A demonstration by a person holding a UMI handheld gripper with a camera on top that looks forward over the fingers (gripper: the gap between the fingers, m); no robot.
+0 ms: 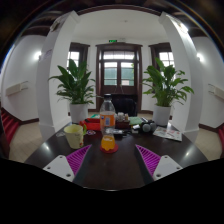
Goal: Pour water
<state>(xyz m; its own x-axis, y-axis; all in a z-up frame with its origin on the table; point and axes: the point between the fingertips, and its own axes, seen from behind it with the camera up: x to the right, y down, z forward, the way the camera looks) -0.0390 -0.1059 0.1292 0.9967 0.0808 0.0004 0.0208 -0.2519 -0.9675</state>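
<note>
A clear bottle (107,110) with an orange cap and label stands upright on the dark round table (110,165), beyond my fingers. Just in front of it sits a small orange cup (108,143) on a dark red coaster. My gripper (110,160) is open, its two magenta pads (78,158) spread wide apart with only bare tabletop between them. The orange cup is just ahead of the fingertips, roughly centred between them. A yellow-green mug (74,134) stands to the left of the bottle.
A red box (92,124) sits behind the mug. Dark objects and headphones (146,126) lie to the right of the bottle, with papers (168,131) further right. Two large potted plants (76,85) flank a doorway (119,72) behind the table.
</note>
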